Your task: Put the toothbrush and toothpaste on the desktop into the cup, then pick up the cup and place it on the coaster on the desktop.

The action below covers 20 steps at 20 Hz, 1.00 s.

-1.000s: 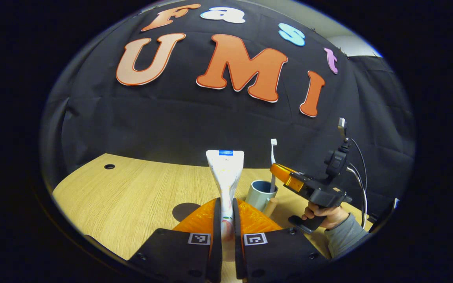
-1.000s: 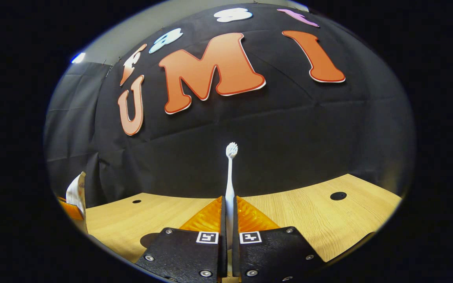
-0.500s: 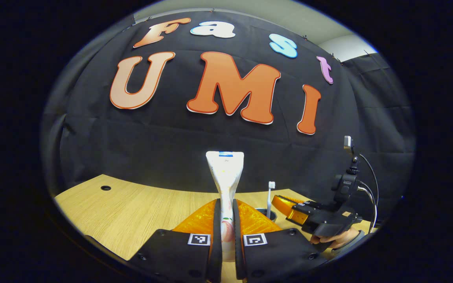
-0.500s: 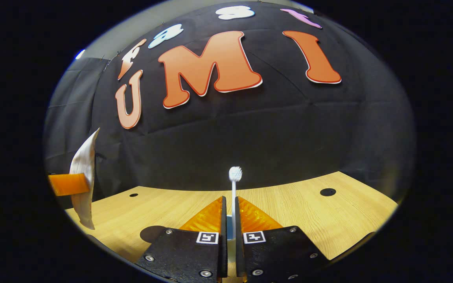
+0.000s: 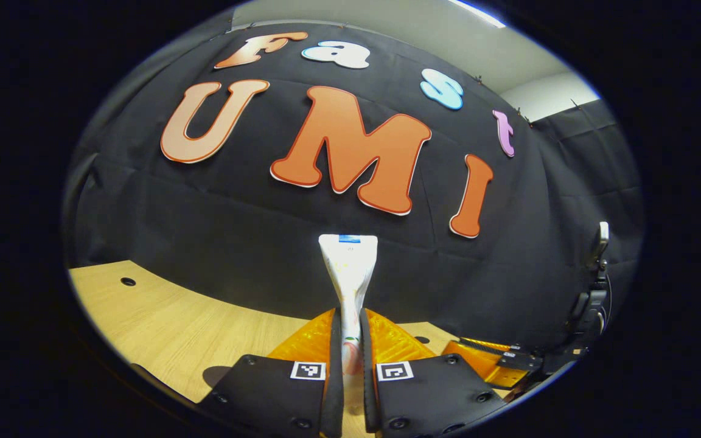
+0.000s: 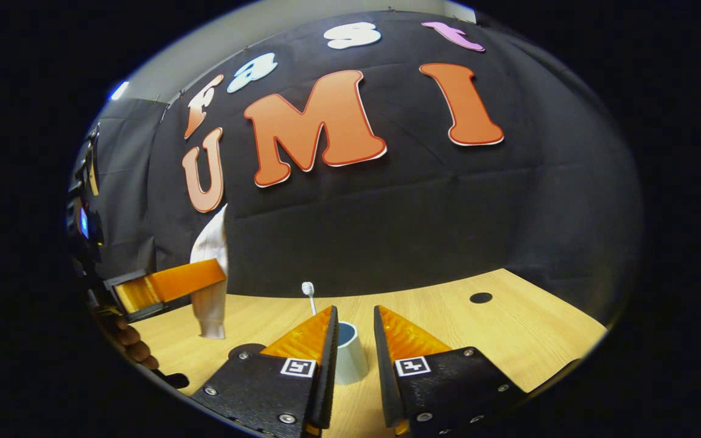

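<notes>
The pale blue cup [image 6: 349, 359] stands on the wooden table [image 6: 496, 340], and the white toothbrush [image 6: 309, 296] stands in it with its bristled head up, leaning slightly to the cup's left. The right gripper [image 6: 355, 340] is just in front of the cup with its fingers spread apart and nothing between them, one on each side of the cup's near wall. Left of the cup and above the table, the left gripper [image 5: 350, 340] is pinching the white toothpaste tube [image 5: 348, 267] low on its body, with the flat crimped end up; the right gripper view shows that tube [image 6: 210, 280] hanging cap-end down from the left gripper [image 6: 204, 275], clear of the table.
</notes>
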### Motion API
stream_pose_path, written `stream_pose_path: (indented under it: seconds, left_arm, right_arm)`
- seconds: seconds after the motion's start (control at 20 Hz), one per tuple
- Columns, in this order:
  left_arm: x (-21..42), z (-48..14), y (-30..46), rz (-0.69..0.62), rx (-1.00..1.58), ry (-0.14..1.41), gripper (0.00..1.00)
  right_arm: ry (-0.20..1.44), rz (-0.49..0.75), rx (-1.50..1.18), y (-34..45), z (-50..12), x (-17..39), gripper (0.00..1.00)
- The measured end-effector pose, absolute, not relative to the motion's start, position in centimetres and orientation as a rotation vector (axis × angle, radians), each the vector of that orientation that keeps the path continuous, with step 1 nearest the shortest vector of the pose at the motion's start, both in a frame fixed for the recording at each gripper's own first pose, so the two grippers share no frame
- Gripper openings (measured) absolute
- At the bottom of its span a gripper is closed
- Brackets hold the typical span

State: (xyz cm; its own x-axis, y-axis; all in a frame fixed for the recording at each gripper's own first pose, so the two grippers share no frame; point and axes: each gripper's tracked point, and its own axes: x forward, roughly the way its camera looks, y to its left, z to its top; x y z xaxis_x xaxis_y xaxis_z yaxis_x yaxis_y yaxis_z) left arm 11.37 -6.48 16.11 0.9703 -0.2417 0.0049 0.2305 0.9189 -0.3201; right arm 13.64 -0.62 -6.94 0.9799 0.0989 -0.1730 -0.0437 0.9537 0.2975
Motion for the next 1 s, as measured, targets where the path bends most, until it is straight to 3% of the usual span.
stream_pose_path:
  seconds: [0.05, 0.1, 0.5, 0.7, 1.0]
  left_arm:
    - [11.6, 16.3, -7.0, -0.257, -0.34, 0.024, 0.16]
    - [11.9, 16.4, -7.4, -0.268, -0.356, 0.012, 0.17]
    - [14.7, 15.8, -10.5, -0.306, -0.399, -0.025, 0.17]
    - [16.3, 14.4, -11.8, -0.31, -0.394, -0.021, 0.16]
    - [18.1, 11.6, -14.1, -0.33, -0.31, 0.006, 0.17]
  right_arm:
    - [0.186, 0.07, 0.287, -1.1, -6.7, 12.6, 0.41]
    - [0.177, 0.07, 0.271, -1.7, -6.3, 11.5, 0.4]
    - [0.192, 0.093, 0.2, -3.1, -5.8, 6.6, 0.64]
    - [0.207, 0.117, 0.167, -2.7, -7.0, 5.4, 0.7]
    - [0.21, 0.125, 0.18, -2.8, -7.0, 4.7, 0.7]
